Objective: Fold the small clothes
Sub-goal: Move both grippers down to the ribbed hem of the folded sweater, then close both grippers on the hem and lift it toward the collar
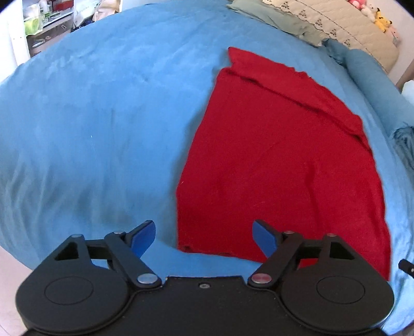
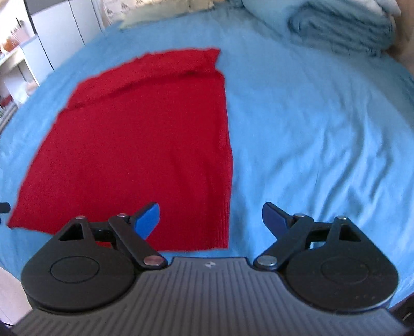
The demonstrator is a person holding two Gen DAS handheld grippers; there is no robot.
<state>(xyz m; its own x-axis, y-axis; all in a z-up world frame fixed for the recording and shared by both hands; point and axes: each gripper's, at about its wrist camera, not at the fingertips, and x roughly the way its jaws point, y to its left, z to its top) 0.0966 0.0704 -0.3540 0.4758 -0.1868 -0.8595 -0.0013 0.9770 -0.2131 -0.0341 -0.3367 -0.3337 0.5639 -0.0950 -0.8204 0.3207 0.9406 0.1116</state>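
A red knitted garment [image 1: 279, 160] lies flat on the blue bed cover [image 1: 98, 108], with a folded layer across its far end. It also shows in the right wrist view [image 2: 139, 144]. My left gripper [image 1: 204, 237] is open and empty, above the garment's near left corner. My right gripper [image 2: 211, 219] is open and empty, above the garment's near right corner. Both have blue fingertips [image 2: 148, 219].
A rolled blue blanket [image 2: 341, 28] lies at the far right of the bed. A beige quilt [image 1: 336, 25] and plush toys [image 1: 380, 18] lie at the head end. White shelves [image 1: 46, 23] stand beyond the bed's left side.
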